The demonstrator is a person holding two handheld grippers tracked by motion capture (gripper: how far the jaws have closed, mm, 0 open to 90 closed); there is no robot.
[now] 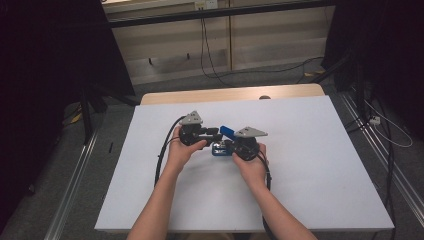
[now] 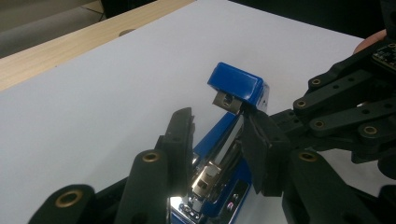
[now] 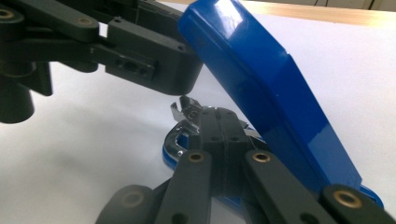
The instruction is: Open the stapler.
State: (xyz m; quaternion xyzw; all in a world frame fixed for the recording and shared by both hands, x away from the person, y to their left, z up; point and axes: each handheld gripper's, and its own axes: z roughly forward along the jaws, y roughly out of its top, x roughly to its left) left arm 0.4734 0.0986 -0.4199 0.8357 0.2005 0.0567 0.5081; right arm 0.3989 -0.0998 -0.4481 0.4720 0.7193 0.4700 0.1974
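A blue stapler lies in the middle of the white table with its lid swung up and its metal magazine bare. My left gripper straddles the stapler's body from the left, one pad on each side of it, pressing. My right gripper comes in from the right under the raised lid, its two jaws closed flat against each other, tips beside the chrome front of the magazine. I cannot tell whether anything thin is pinched there. In the high view both grippers meet at the stapler.
A wooden table edge runs along the far side of the white surface. Cables lie on the floor beyond it, and dark curtains stand at both sides. Each gripper's cable trails toward the person.
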